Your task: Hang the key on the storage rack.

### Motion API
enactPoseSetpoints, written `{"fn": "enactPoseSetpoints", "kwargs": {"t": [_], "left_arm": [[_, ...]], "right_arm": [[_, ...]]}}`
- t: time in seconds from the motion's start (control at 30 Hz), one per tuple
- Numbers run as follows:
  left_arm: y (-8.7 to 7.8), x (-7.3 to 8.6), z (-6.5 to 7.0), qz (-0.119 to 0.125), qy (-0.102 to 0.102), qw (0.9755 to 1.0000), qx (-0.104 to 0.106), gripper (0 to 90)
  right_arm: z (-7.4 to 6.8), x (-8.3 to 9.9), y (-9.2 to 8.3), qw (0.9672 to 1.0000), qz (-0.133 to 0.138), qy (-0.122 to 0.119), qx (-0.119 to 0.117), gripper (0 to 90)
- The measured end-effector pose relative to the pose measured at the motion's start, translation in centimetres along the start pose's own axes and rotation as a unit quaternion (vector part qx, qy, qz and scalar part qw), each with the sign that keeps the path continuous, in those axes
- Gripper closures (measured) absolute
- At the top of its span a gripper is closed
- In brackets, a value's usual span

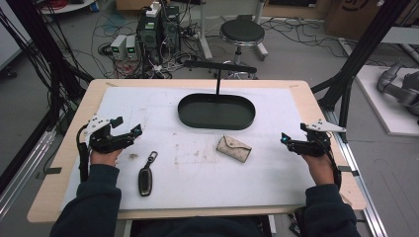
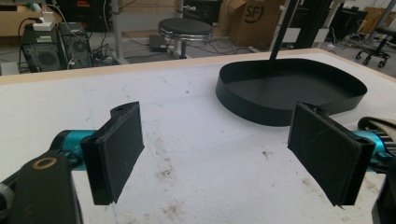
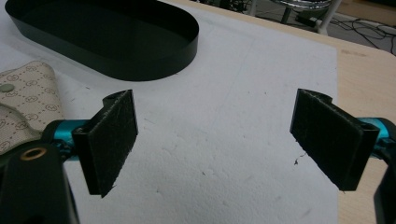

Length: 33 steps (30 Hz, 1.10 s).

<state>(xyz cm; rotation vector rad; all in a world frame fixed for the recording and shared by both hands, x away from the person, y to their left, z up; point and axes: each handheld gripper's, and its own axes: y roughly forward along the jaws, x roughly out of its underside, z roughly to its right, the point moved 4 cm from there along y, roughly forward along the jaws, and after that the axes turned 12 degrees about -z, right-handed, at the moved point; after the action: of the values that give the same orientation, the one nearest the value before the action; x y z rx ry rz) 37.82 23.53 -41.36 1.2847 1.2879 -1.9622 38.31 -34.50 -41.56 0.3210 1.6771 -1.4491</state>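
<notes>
Pouch (image 1: 233,148) and key fob (image 1: 145,180) are lying at centre frame on the tabletop (image 1: 197,182) below the black tray (image 1: 216,111), while both claws, left (image 1: 127,129) and right (image 1: 283,139), are hovering apart, seemingly readying a pick.

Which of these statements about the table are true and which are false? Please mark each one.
1. The black oval tray holds nothing. True.
2. The car key lies inside the tray. False: it lies on the white mat, nearer the left hand-held gripper.
3. The beige wallet lies on the mat, outside the tray. True.
4. The right hand-held gripper is shut on the wallet. False: its jaws stand open over bare mat.
5. The left hand-held gripper is open. True.
</notes>
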Motion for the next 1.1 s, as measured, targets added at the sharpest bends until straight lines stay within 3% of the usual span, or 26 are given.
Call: {"fn": "enactPoseSetpoints", "kwargs": {"t": [0.43,0.67,0.7,0.73,0.83,0.87,0.9,0.93,0.97,1.0,1.07,1.1], "left_arm": [[0.1,0.3,0.1,-0.009,-0.008,0.9999,-0.008,18.6],[0.6,0.8,0.8,-0.037,-0.005,0.9993,0.008,22.4],[0.8,1.3,1.2,-0.057,-0.001,0.9982,0.015,23.8],[0.8,1.3,1.2,-0.057,-0.001,0.9982,0.015,25.2],[1.5,2.2,2.3,-0.110,0.010,0.9934,0.032,31.5],[1.5,2.2,2.3,-0.110,0.010,0.9934,0.032,33.1],[1.9,2.6,2.9,-0.139,0.018,0.9895,0.035,33.3],[2.0,2.8,3.2,-0.152,0.022,0.9874,0.037,34.2],[2.2,3.0,3.5,-0.163,0.025,0.9855,0.039,36.2],[2.2,3.0,3.5,-0.163,0.025,0.9855,0.039,37.7],[2.4,3.4,4.1,-0.187,0.030,0.9811,0.041,37.7],[2.7,3.8,4.5,-0.208,0.034,0.9767,0.040,38.2]], "right_arm": [[0.1,0.0,0.6,0.9999,0.001,0.000,-0.011,15.2],[-0.3,-0.1,0.1,1.0000,-0.001,-0.007,0.003,15.2],[-0.3,-0.1,0.0,1.0000,0.001,-0.008,0.004,15.3],[-0.4,-0.2,-0.1,1.0000,0.001,-0.007,0.005,15.3],[-0.6,-0.3,0.0,1.0000,0.001,-0.006,0.008,15.3],[-0.6,-0.3,0.1,0.9999,0.000,-0.007,0.007,15.3],[-0.6,-0.4,0.2,0.9999,-0.001,-0.007,0.007,15.3],[-0.7,-0.4,0.3,1.0000,-0.002,-0.006,0.006,15.3],[-0.7,-0.4,0.4,0.9999,-0.002,-0.009,0.005,15.3],[-0.8,-0.5,0.4,0.9999,-0.003,-0.010,0.006,15.3],[-0.7,-0.4,0.5,0.9999,-0.003,-0.012,0.005,15.3],[-0.6,-0.4,0.5,0.9999,-0.004,-0.013,0.007,15.3]]}}
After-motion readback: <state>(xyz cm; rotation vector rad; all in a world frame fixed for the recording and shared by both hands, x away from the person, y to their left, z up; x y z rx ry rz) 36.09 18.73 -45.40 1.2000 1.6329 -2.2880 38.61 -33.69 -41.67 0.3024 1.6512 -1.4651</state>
